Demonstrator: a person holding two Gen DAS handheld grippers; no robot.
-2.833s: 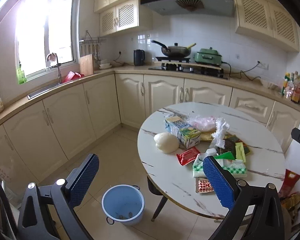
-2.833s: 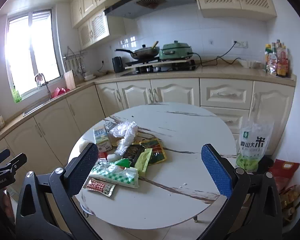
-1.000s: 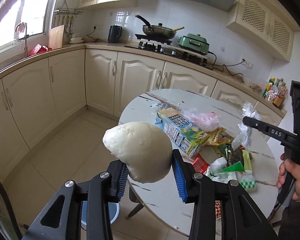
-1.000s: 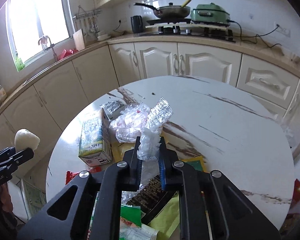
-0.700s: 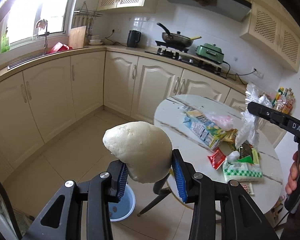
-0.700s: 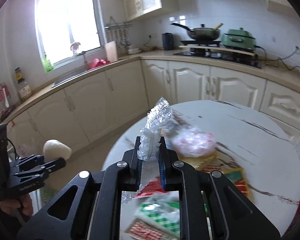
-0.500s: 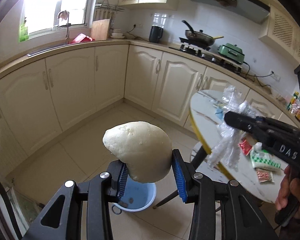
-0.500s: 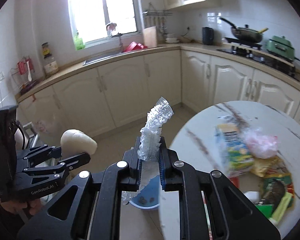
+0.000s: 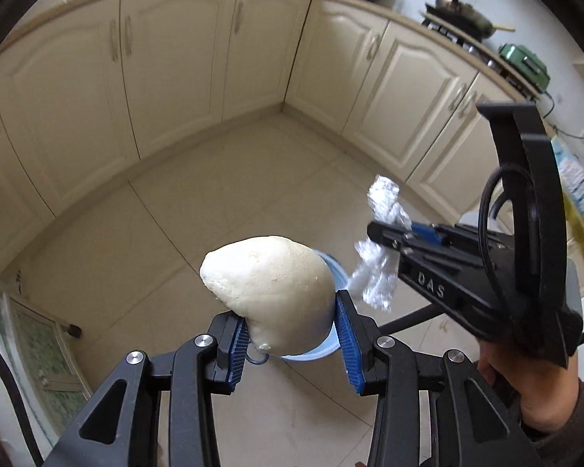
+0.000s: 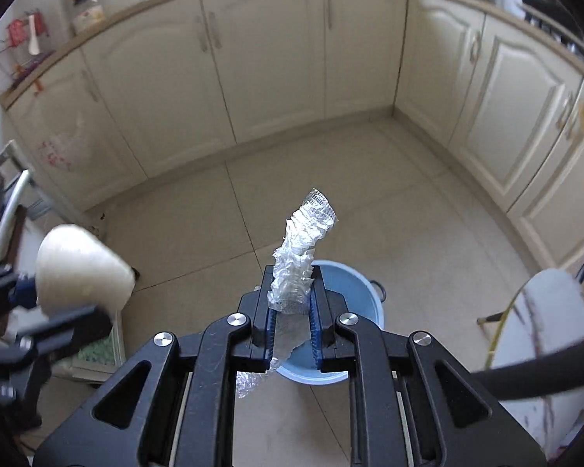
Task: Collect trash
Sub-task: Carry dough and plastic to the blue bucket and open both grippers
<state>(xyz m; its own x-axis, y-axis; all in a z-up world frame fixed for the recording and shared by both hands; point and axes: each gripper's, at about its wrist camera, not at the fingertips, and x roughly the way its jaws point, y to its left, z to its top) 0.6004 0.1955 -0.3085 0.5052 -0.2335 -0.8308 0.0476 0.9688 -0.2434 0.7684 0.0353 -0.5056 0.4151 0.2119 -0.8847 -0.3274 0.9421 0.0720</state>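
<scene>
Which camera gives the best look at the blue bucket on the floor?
The right wrist view. There the blue bucket shows its rim, wall and a handle beyond the right gripper and its clear plastic wrap. In the left wrist view the white lump hides most of it, leaving only slivers of rim.

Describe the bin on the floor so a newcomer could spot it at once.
Start at the cream corner cabinets and come down to the beige tiled floor. The round pale-blue plastic bucket stands there, partly hidden behind the right claw and its crumpled clear plastic wrap. It is the only blue container on the floor.
</scene>
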